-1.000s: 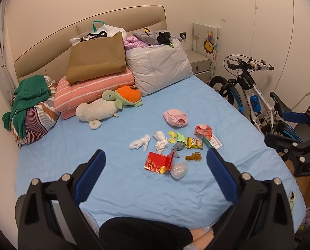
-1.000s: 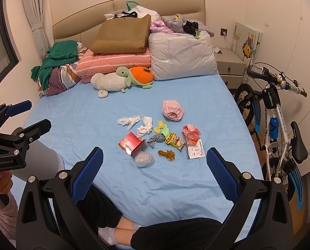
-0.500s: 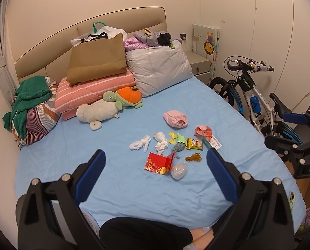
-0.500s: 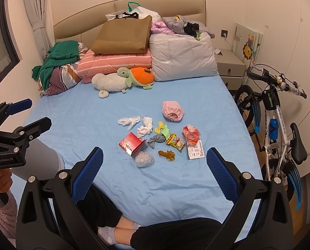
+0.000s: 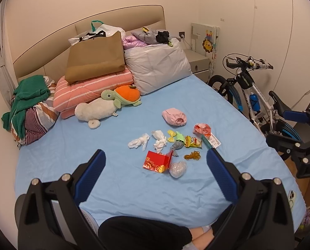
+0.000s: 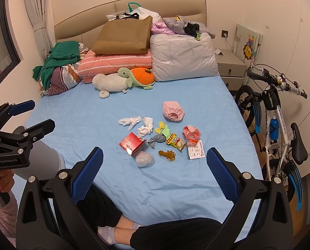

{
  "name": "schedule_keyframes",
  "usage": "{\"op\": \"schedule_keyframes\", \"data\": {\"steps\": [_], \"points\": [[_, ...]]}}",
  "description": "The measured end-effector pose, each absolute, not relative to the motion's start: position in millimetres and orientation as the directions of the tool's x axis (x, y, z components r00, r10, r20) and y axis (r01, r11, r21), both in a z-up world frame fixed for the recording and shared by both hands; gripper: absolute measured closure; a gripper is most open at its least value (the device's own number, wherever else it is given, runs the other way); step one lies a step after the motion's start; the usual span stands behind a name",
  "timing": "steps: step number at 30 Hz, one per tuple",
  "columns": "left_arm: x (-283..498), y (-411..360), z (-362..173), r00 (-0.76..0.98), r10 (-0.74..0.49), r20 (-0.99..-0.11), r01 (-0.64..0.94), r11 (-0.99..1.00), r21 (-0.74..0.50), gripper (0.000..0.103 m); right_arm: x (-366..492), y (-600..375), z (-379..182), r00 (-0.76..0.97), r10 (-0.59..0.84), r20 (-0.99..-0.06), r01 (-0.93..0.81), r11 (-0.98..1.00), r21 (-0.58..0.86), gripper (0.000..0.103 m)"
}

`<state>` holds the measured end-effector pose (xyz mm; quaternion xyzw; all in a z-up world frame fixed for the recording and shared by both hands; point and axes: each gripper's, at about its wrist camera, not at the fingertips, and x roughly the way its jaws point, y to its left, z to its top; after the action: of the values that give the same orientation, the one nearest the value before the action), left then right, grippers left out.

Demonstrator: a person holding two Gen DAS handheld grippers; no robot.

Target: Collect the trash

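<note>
Trash lies in a cluster mid-bed on the blue sheet (image 5: 117, 183): white tissues (image 5: 138, 141), a red box (image 5: 157, 161), a clear plastic wad (image 5: 177, 169), a yellow snack bag (image 5: 193, 141), rubber bands (image 5: 192, 156), a red wrapper (image 5: 202, 129) and a white ticket (image 6: 195, 152). The red box also shows in the right wrist view (image 6: 132, 143). My left gripper (image 5: 155, 162) is open and empty, held above the near part of the bed. My right gripper (image 6: 154, 160) is open and empty, likewise short of the trash.
A pink cap (image 5: 174, 117) lies beyond the trash. Plush toys (image 5: 107, 106), pillows, a brown paper bag (image 5: 95, 56) and clothes (image 5: 28, 102) sit at the headboard. A bicycle (image 6: 273, 112) stands right of the bed. The person's legs (image 6: 175, 235) are at the near edge.
Both views have shifted very slightly; the grippers stay open and the trash has not moved.
</note>
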<state>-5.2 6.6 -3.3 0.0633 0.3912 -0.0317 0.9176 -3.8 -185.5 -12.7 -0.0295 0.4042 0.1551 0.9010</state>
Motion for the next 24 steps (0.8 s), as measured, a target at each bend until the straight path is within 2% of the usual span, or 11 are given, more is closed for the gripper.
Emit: {"op": "schedule_keyframes", "data": {"steps": [15,24], "points": [[-3.5,2.4,-19.2,0.678,-0.008,-0.735,0.108,0.990,0.089,0.006,-5.9,-182.6,-1.3,0.619,0.256,-0.743,-0.300,0.951,0.077,0.007],[2.2,0.4,-30.9,0.664,-0.009,-0.748,0.105,0.991,0.081,0.006,-0.4,-191.7,-18.0,0.614,0.255,-0.747,-0.299,0.951,0.080,0.007]]}}
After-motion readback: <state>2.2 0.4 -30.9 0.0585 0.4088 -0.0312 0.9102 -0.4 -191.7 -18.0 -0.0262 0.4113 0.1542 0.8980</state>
